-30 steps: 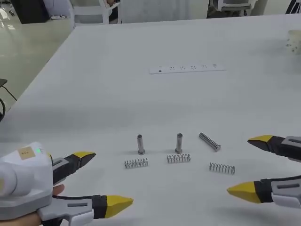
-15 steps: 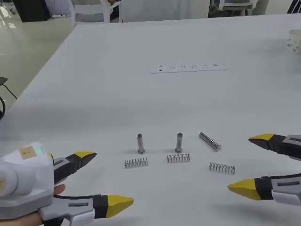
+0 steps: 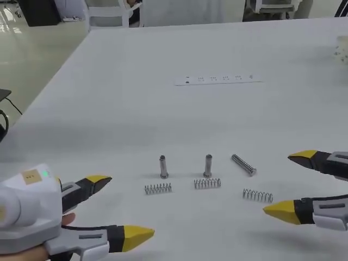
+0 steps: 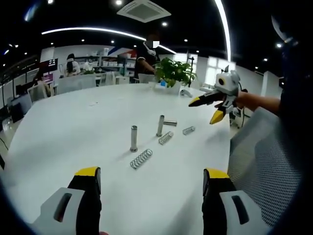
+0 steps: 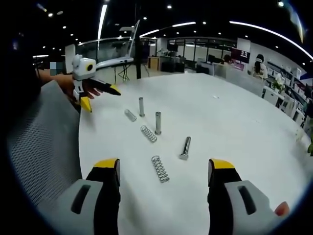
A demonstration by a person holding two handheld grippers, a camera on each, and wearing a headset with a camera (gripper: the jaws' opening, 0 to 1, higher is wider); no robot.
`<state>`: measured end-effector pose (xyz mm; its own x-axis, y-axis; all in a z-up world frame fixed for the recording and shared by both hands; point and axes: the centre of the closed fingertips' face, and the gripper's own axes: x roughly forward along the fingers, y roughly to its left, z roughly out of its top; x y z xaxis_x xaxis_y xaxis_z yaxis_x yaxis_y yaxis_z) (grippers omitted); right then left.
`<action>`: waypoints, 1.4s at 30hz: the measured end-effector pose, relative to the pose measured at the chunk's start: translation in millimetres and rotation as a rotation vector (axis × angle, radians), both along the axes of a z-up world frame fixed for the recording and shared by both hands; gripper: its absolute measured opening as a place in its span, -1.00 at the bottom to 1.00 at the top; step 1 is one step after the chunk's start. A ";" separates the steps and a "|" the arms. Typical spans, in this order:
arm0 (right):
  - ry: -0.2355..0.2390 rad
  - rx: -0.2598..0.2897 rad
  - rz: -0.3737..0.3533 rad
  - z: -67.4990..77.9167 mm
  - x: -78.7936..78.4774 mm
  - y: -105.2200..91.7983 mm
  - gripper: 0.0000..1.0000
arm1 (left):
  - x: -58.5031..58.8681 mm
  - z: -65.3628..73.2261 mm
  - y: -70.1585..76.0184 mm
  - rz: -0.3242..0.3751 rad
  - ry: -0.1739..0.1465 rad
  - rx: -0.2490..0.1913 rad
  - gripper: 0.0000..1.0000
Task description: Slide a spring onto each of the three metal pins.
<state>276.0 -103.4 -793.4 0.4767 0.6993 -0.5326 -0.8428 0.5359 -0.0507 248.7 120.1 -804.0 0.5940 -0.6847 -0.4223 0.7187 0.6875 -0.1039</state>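
The left spring (image 3: 158, 188) lies on the white table (image 3: 136, 103) just in front of the left pin (image 3: 163, 166), which stands upright. The middle spring (image 3: 207, 184) lies the same way just in front of the middle pin (image 3: 208, 165), also upright. The right pin (image 3: 243, 164) lies on its side at a slant, and the right spring (image 3: 258, 196) lies near it on the person's side, not touching it. No spring is on a pin.

The left gripper (image 3: 123, 206) is held at the near left of the row, well apart from the left spring. Its yellow-tipped jaws are spread wide with nothing between them. The right gripper (image 3: 284, 184) is at the near right, just beside the right spring, its jaws also wide apart and empty. In the right gripper view the right spring and the lying pin sit just ahead of the jaws.

Farther back on the table lies a flat white socket strip (image 3: 218, 80). In the left gripper view a green plant (image 4: 176, 73) stands at the far edge.
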 end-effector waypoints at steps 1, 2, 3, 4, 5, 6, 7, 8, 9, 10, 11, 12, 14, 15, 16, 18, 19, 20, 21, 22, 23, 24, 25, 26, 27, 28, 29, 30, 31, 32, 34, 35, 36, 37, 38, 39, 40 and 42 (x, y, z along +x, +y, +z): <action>0.000 -0.003 0.001 -0.2 0.6 -0.3 0.46 | 0.0 -0.2 0.2 0.000 0.000 0.002 0.66; 0.000 -0.007 0.000 0.0 2.0 -0.6 0.46 | 0.1 -0.4 0.5 0.001 0.001 0.002 0.65; 0.000 -0.010 0.000 0.2 3.4 -0.8 0.46 | 0.1 -0.3 0.6 0.001 0.001 0.001 0.65; 0.000 -0.012 -0.001 0.6 4.8 -1.1 0.46 | 0.1 -0.2 0.7 0.001 0.000 0.002 0.65; -0.006 -0.012 -0.001 2.1 7.1 -1.1 0.46 | 0.1 -0.1 0.7 0.001 0.000 0.002 0.65; -0.008 -0.011 -0.003 3.7 9.3 -0.8 0.46 | 0.2 0.1 0.9 0.001 -0.001 0.002 0.65; -0.009 -0.011 -0.003 4.5 10.9 -0.4 0.45 | 0.2 0.2 1.0 0.002 -0.001 0.002 0.65; -0.013 -0.013 -0.001 5.1 13.1 0.3 0.45 | 0.2 0.3 1.1 0.002 -0.001 0.002 0.65; -0.017 -0.015 0.002 5.9 14.3 1.1 0.44 | 0.3 0.6 1.3 0.004 -0.001 0.002 0.65; -0.019 -0.015 0.005 6.7 15.4 2.0 0.44 | 0.3 0.6 1.4 0.004 -0.001 0.002 0.65; -0.020 -0.016 0.007 7.2 16.5 2.7 0.44 | 0.1 0.6 1.5 0.005 -0.001 0.003 0.65; -0.022 -0.018 0.011 7.3 18.0 3.1 0.44 | 0.0 0.5 1.6 0.005 -0.001 0.003 0.65; -0.028 -0.023 0.012 7.9 21.1 3.7 0.43 | -0.3 0.4 2.1 0.007 -0.001 0.004 0.65; -0.028 -0.023 0.013 8.2 22.3 4.0 0.43 | -0.4 0.3 2.4 0.008 -0.001 0.003 0.65; -0.029 -0.023 0.014 8.4 23.2 4.2 0.42 | -0.6 0.4 2.6 0.009 -0.001 0.002 0.65; -0.027 -0.028 0.019 8.3 25.1 5.3 0.42 | -1.5 0.0 3.3 0.011 0.000 0.002 0.65; -0.025 -0.035 0.024 8.1 25.7 5.9 0.43 | -1.8 -0.5 4.0 0.012 0.001 0.004 0.65; -0.025 -0.038 0.027 8.2 26.1 6.5 0.43 | -1.9 -0.6 4.4 0.013 0.001 0.004 0.65; -0.026 -0.045 0.029 8.6 27.3 6.9 0.43 | -2.3 -0.7 4.6 0.015 0.002 0.004 0.65; -0.028 -0.047 0.030 9.2 28.1 7.2 0.43 | -2.5 -0.8 4.8 0.016 0.002 0.004 0.65; -0.030 -0.046 0.032 10.2 28.8 7.7 0.43 | -2.5 -0.9 5.0 0.017 0.003 0.004 0.64; -0.032 -0.043 0.033 11.6 30.4 8.6 0.42 | -2.7 -1.1 5.1 0.018 0.003 0.004 0.64; -0.032 -0.043 0.033 12.2 31.7 9.3 0.42 | -2.7 -1.3 5.1 0.018 0.004 0.004 0.64; -0.032 -0.048 0.034 12.5 32.9 10.3 0.42 | -2.9 -1.5 4.9 0.018 0.004 0.004 0.64; -0.032 -0.051 0.038 12.7 33.3 11.6 0.41 | -2.9 -1.4 4.6 0.018 0.004 0.004 0.64; -0.032 -0.055 0.043 13.0 33.6 12.8 0.41 | -2.9 -1.4 4.4 0.017 0.003 0.003 0.64; -0.032 -0.056 0.046 13.2 34.2 13.9 0.40 | -2.8 -1.6 4.4 0.017 0.004 0.003 0.64; -0.033 -0.057 0.048 13.6 34.9 15.0 0.39 | -2.8 -1.8 4.3 0.017 0.004 0.003 0.64; -0.035 -0.060 0.051 14.1 36.3 16.3 0.39 | -2.8 -1.8 3.9 0.017 0.004 0.002 0.64; -0.036 -0.063 0.052 14.4 37.3 16.9 0.38 | -2.9 -1.8 3.8 0.017 0.004 0.002 0.64; -0.039 -0.064 0.055 15.7 39.4 18.4 0.38 | -3.0 -2.2 3.6 0.017 0.003 0.002 0.64; -0.041 -0.063 0.055 16.6 41.2 19.5 0.38 | -3.2 -2.8 3.5 0.017 0.003 0.004 0.64; -0.042 -0.064 0.054 17.0 42.4 20.0 0.38 | -3.3 -2.9 3.6 0.017 0.004 0.004 0.64; -0.044 -0.066 0.055 17.2 43.7 20.8 0.38 | -3.6 -2.9 3.3 0.018 0.003 0.004 0.64; -0.045 -0.068 0.056 17.1 44.7 21.1 0.38 | -3.7 -2.8 3.4 0.019 0.003 0.003 0.64; -0.044 -0.074 0.058 16.3 45.7 21.7 0.38 | -4.1 -2.9 3.4 0.021 0.004 0.001 0.64; -0.043 -0.080 0.060 15.5 46.4 21.9 0.38 | -4.2 -3.2 3.6 0.021 0.004 0.001 0.64; -0.043 -0.090 0.064 14.3 48.2 22.6 0.38 | -4.5 -4.2 4.0 0.023 0.005 0.001 0.64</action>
<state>324.2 -80.7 -779.1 0.4560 0.6793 -0.5750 -0.8713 0.4725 -0.1328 244.2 124.1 -808.2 0.6076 -0.6705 -0.4257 0.7020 0.7041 -0.1070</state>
